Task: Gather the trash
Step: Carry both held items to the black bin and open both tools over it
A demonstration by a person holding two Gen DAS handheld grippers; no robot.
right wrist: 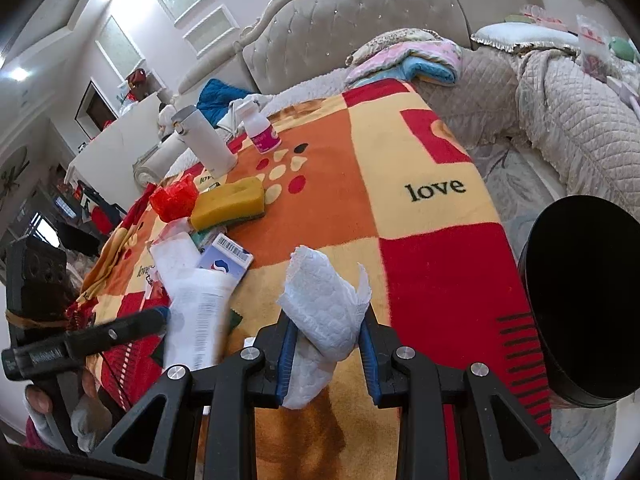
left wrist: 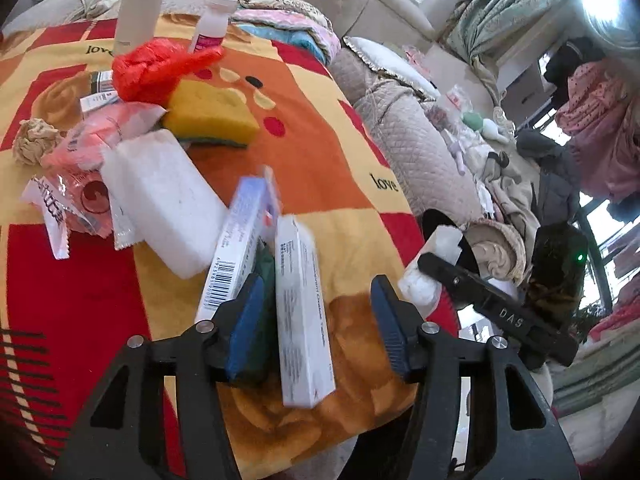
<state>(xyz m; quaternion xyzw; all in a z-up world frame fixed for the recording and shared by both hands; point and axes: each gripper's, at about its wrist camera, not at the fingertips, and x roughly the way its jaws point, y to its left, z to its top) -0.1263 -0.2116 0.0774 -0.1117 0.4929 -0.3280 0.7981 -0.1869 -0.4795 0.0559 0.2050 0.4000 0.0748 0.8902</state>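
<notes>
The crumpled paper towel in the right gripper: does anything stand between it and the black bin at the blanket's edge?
Nothing visible does. The right gripper is shut on the paper towel, and only bare blanket lies between it and the black bin to its right. The clutter sits on the other side.

A lived-in home bedroom. A tufted grey headboard (right wrist: 352,36) with a carved cream crest stands against a panelled white wall, with quilted beige bedding (right wrist: 568,120) and folded pink and blue blankets (right wrist: 416,60) below it. Swagged green curtains (left wrist: 496,12) frame a window, and clothes (left wrist: 596,120) hang beside it. In front lies a fleece blanket (right wrist: 432,216) in red, orange and yellow squares printed "love", strewn with household items: a sponge (right wrist: 228,200), a bottle (right wrist: 260,124), small cartons and wrappers.
</notes>
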